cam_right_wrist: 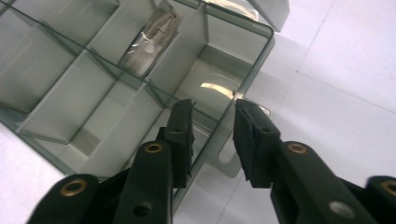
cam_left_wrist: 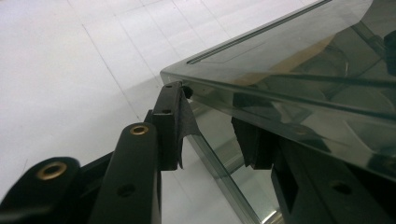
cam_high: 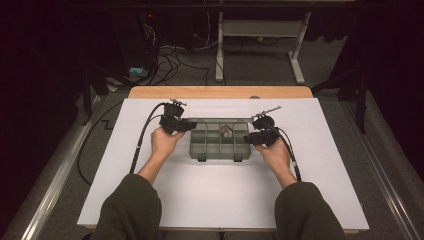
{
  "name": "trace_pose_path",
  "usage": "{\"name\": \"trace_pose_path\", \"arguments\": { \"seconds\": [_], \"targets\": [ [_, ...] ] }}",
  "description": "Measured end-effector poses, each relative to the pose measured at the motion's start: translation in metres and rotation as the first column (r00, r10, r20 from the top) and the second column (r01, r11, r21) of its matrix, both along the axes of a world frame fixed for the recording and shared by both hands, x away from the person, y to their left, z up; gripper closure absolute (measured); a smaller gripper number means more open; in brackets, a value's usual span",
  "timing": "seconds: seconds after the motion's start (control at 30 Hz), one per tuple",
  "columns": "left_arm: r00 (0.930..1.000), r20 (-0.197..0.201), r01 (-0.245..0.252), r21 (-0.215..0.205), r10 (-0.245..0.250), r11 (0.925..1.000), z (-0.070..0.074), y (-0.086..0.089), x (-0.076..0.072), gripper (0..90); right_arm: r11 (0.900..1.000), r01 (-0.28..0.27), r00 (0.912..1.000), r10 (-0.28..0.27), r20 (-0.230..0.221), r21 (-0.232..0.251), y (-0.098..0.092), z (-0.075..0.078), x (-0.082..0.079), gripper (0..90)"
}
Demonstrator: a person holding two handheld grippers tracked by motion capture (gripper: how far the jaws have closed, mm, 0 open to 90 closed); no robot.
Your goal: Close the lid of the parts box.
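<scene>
A clear plastic compartment box (cam_high: 218, 145) lies in the middle of the white table top. One of its cells holds a small silvery packet (cam_right_wrist: 149, 39). Its lid (cam_left_wrist: 299, 70) hangs half lowered over the box. My left gripper (cam_high: 178, 124) is at the box's left end. Its jaws stand apart astride the left wall, under the lid's front corner, and one fingertip (cam_left_wrist: 183, 91) touches that corner. My right gripper (cam_right_wrist: 212, 140) is at the right end, open. One jaw is inside the end cell and the other outside, and neither pad touches the wall (cam_right_wrist: 219, 135) between them.
Two latches (cam_high: 238, 158) sit on the box's near edge. White table top (cam_high: 220, 195) stretches wide on the near side and to both sides. The wooden table edge (cam_high: 220, 92) lies beyond it. Cables trail from each gripper along the forearms.
</scene>
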State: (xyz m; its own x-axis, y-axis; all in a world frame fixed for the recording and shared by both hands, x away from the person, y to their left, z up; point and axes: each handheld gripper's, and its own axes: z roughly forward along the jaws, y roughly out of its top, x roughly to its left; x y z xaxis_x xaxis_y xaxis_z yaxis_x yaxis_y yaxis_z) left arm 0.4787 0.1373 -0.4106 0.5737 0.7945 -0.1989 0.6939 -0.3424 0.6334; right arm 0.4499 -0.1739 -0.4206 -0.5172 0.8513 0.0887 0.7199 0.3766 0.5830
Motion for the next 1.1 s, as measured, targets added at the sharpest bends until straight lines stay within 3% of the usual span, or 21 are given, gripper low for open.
{"name": "trace_pose_path", "arguments": {
  "seconds": [0.1, 0.3, 0.43, 0.8, 1.1],
  "targets": [
    [1.0, -0.002, 0.001, 0.005, -0.001, 1.0, -0.002, 0.0, -0.001, 63.9, 1.0, -0.009, 1.0, 0.009, 0.001, 0.025, -0.003, 0.002, -0.002, 67.5],
    [1.0, -0.004, 0.0, 0.011, 0.0, 0.9999, -0.003, 0.001, -0.002, 63.8, 0.997, -0.027, 0.9982, 0.023, 0.056, 0.066, -0.01, 0.016, -0.008, 89.6],
    [1.0, -0.009, 0.004, 0.019, -0.004, 0.9998, -0.004, 0.002, -0.004, 62.8, 0.997, -0.038, 0.9952, 0.032, 0.092, 0.068, -0.01, 0.025, -0.01, 90.0],
    [0.9994, -0.032, 0.013, 0.008, -0.013, 0.9999, -0.006, 0.013, -0.013, 50.1, 0.995, -0.035, 0.9947, 0.026, 0.1, 0.09, -0.013, 0.028, -0.01, 90.0],
    [0.9986, -0.04, 0.032, -0.049, -0.034, 0.9983, -0.006, 0.017, -0.029, 63.0, 0.995, -0.061, 0.9939, 0.053, 0.096, 0.08, -0.014, 0.028, -0.015, 89.9]
  ]
}}
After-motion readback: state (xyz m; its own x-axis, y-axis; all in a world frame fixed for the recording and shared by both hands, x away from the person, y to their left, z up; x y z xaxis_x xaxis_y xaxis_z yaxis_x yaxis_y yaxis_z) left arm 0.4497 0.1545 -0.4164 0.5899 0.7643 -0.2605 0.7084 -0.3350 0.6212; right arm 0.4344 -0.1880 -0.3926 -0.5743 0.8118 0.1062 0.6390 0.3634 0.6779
